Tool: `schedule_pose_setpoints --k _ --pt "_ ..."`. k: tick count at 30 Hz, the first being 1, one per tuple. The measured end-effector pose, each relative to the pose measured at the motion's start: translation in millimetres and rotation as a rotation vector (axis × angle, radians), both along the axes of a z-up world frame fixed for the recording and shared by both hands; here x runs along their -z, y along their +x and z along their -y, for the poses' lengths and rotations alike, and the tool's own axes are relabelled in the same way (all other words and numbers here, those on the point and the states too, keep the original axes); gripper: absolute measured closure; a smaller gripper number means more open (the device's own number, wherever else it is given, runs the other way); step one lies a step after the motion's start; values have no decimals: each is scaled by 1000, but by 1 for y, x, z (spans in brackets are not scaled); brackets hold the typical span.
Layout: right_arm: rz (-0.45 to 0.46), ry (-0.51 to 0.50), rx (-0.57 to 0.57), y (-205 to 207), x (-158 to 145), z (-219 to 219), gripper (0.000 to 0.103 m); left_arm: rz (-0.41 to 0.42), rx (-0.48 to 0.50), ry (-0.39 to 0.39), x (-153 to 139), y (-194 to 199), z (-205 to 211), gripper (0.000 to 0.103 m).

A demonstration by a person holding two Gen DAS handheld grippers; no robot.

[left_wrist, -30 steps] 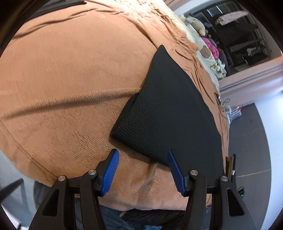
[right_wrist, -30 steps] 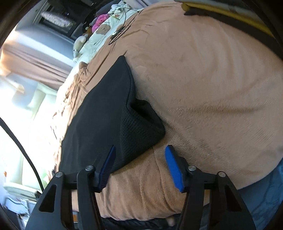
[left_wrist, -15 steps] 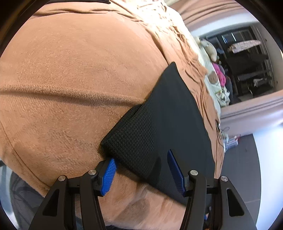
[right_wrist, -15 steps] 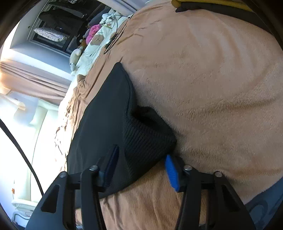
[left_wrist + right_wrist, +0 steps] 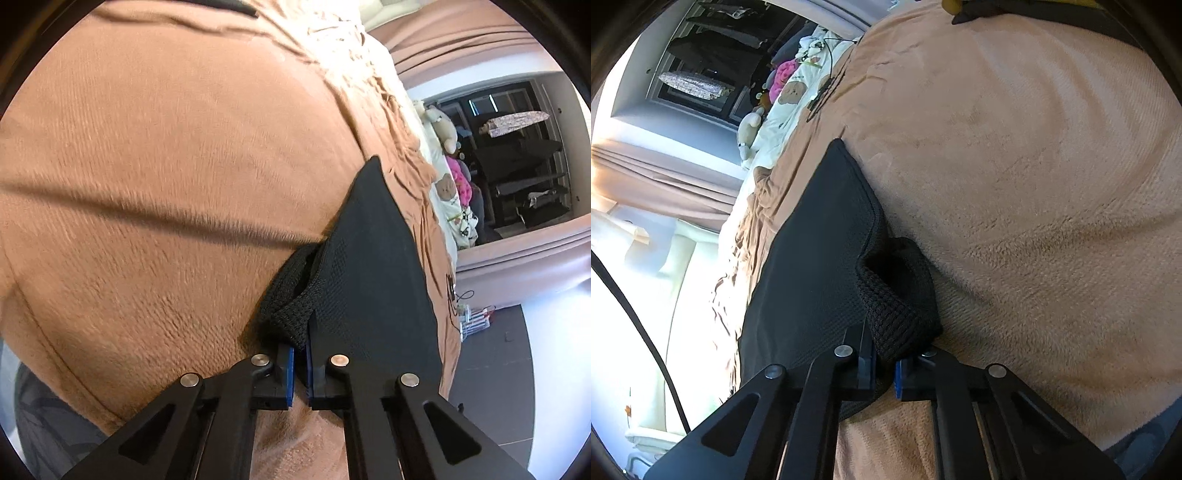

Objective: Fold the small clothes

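A black mesh garment [image 5: 373, 273] lies on a tan fleece blanket [image 5: 166, 177] on a bed. My left gripper [image 5: 300, 354] is shut on the garment's near left corner, which bunches up between the blue pads. In the right wrist view the same black garment [image 5: 820, 266] stretches away to the left. My right gripper [image 5: 884, 363] is shut on its near right corner, where the knit hem [image 5: 897, 314] folds over the jaws.
The blanket [image 5: 1034, 184] covers the bed on both sides of the garment. Stuffed toys and a patterned pillow [image 5: 448, 181] lie at the far end. The bed edge and dark floor [image 5: 491, 369] are to the right in the left wrist view. A black cable [image 5: 646, 332] hangs at left.
Both grippers moved forward onto the garment's near corners and shut on them. The corners now bunch up between the pads.
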State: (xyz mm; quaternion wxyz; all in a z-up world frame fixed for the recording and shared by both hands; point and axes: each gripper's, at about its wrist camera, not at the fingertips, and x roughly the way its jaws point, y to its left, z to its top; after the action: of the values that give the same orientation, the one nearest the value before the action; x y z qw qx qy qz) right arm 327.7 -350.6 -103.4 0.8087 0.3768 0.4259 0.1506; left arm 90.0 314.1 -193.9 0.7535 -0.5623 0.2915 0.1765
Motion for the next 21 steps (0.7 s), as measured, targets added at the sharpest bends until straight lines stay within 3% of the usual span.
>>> schedule_pose_setpoints --k 12,16,19,21 --pt "36 -27 13 -40 -21 -2 103 70 -25 39 -45 -25 1 100" --pt "37 -114 -52 -40 -20 -5 101 47 0 6 -30 -26 -1 100" --pt "2 -177 -74 -36 -15 -8 96 9 20 -18 -17 -21 2 99" --pt "15 -273 -60 -38 -23 -10 73 -8 32 -30 -9 -20 4 97"
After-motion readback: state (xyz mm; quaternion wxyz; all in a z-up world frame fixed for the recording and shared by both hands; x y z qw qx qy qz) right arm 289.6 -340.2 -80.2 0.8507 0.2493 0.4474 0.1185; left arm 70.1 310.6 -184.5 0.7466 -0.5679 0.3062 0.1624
